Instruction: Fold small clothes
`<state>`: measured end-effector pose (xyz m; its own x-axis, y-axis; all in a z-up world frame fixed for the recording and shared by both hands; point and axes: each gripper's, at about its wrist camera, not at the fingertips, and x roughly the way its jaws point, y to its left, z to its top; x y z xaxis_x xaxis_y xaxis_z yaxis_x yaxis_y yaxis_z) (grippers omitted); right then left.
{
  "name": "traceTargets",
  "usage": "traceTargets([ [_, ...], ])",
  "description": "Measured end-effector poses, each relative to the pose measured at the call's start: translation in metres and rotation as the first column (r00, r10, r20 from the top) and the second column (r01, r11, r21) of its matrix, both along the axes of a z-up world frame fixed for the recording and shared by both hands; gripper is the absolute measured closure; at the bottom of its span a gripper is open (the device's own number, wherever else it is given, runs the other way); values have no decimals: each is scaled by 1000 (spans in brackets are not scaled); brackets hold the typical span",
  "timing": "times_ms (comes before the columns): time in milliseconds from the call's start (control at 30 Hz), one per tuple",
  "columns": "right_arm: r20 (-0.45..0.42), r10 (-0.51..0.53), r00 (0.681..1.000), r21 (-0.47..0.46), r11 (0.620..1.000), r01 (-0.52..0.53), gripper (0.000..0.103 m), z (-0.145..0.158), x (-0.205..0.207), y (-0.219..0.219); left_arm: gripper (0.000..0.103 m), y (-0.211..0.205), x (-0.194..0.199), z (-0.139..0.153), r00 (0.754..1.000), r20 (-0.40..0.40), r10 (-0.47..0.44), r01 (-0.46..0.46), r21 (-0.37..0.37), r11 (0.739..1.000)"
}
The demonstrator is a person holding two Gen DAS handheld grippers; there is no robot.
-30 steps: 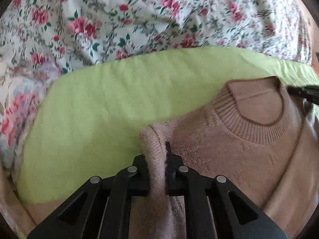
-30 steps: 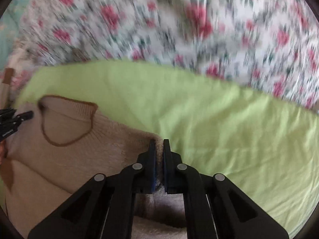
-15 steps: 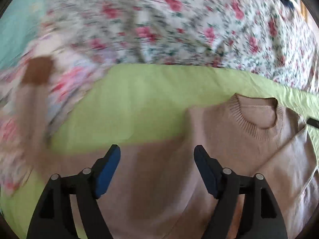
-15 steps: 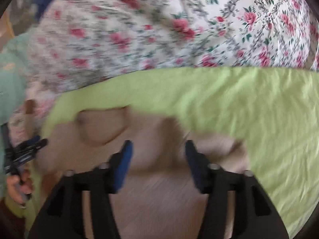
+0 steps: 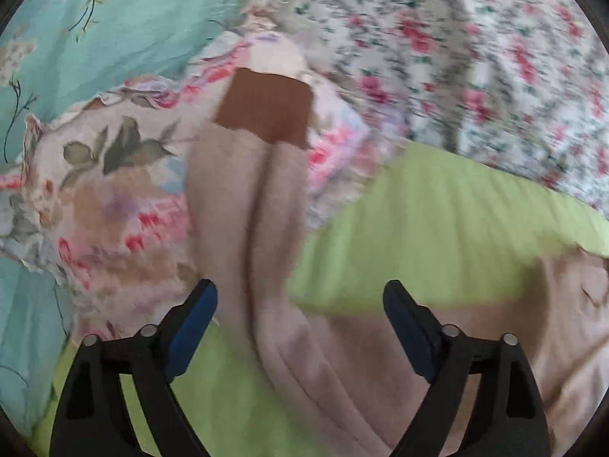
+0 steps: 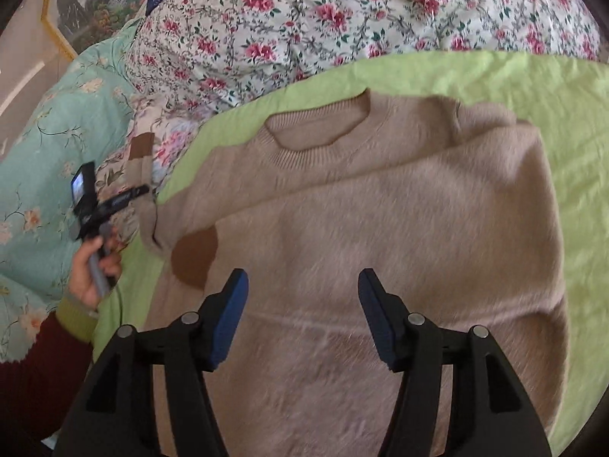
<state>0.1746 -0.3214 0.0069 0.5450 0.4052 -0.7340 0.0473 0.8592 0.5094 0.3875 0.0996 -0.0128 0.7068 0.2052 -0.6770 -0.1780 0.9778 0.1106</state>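
Sweater [image 6: 380, 221]: beige knit, lying flat and front up on the green sheet [image 6: 533, 83] of the bed, collar toward the flowered quilt [image 6: 304, 11]
Sleeve [image 5: 243, 198]: one sleeve stretches off the sheet's left edge onto a flowered pillow [image 5: 106, 190], brown cuff [image 5: 266, 108] at its far end
Left hand-held gripper [image 5: 300, 327]: jaws wide and opening further, over the sleeve, pads not touching it
Right hand-held gripper [image 6: 302, 312]: jaws apart above the sweater's body, pressing on nothing
Hand [image 6: 91, 266]: at the sheet's left edge, wrapped around the left gripper's handle
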Motion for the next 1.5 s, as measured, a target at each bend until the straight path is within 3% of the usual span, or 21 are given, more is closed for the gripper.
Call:
traceTargets([
  [200,-24,17,1000,3,1000,-17,42,-4,-16,4,10,13,53,-4,998,-10,68,-67,74,995],
  [267,-31,14,999,7,1000,-14,42,-6,-17,3,33,16,65,-6,998,-6,67,-66,78,995],
  [333,-35,7,999,5,1000,-7,42,-6,-17,2,89,22,73,-10,999,-31,44,-43,29,999],
  [367,-36,5,999,6,1000,-4,42,-7,-17,1,91,27,73,-11,999,-33,26,-27,-31,999],
  [600,-19,-11,1000,10,1000,12,42,-2,-22,-1,92,6,18,24,987,115,-115,133,-166,977],
  [733,-5,-36,999,25,999,36,42,1,-28,-5,92,-45,-33,50,945,198,-262,298,-181,937],
  [833,0,-52,999,22,998,52,42,5,-33,-9,92,-92,-70,58,903,224,-368,413,-208,887],
  [1067,7,-124,992,21,992,124,42,9,-51,-33,92,-213,-117,25,785,185,-591,619,-213,756],
  [1167,-4,-162,987,28,986,162,42,4,-57,-45,92,-253,-127,2,746,146,-650,665,-202,719],
  [1267,-13,-187,982,36,982,187,42,-1,-59,-54,90,-288,-129,-27,721,71,-690,690,-168,704],
  [1367,-18,-204,979,55,977,204,42,-5,-57,-60,81,-308,-127,-58,709,-26,-705,694,-154,703],
  [1467,-22,-212,977,71,974,213,42,-9,-48,-65,55,-306,-132,-70,693,-68,-718,695,-200,690],
  [1500,-22,-213,977,75,974,214,42,-9,-44,-66,42,-304,-134,-67,691,-62,-720,698,-202,687],
])
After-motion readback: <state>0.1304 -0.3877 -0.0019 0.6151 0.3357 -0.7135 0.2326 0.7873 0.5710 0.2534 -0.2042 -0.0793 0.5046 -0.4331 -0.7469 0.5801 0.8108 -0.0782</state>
